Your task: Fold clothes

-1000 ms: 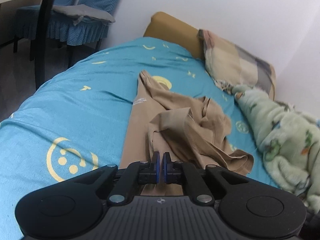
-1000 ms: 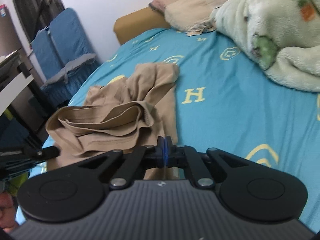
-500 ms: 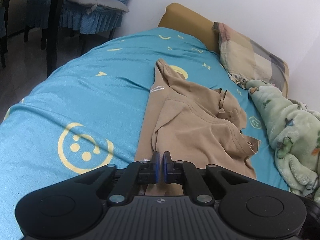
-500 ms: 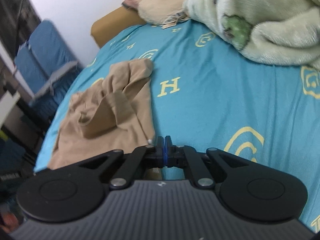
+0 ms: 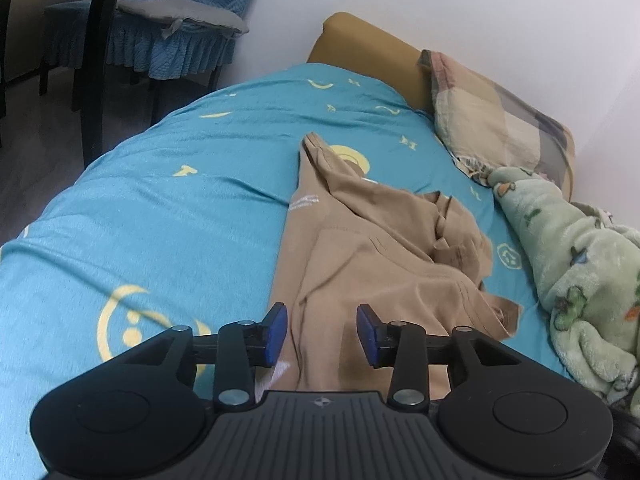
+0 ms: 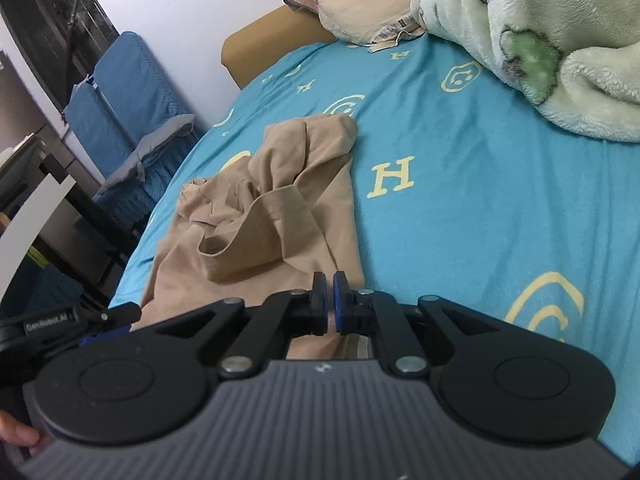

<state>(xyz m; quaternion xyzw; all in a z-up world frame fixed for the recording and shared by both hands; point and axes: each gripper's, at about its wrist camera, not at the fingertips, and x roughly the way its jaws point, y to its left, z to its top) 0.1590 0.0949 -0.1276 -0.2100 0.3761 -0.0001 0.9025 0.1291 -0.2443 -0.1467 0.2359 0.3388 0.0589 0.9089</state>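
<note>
Left wrist: tan garment [image 5: 360, 264] lies lengthwise toward the headboard [image 5: 360, 44]; left gripper [image 5: 322, 334] opening, right gripper [image 6: 329, 304] nearly closed.

Left gripper [image 5: 322, 334] jaws opening, right gripper [image 6: 329, 306] jaws nearly closed

Hidden under the claws

The tan garment [image 5: 372, 264]'s near hem ran out of sight beneath both claw bodies; left of the right claw [image 6: 330, 304], the left gripper [image 6: 48, 320] showed only partly, cut by the edge.
</note>
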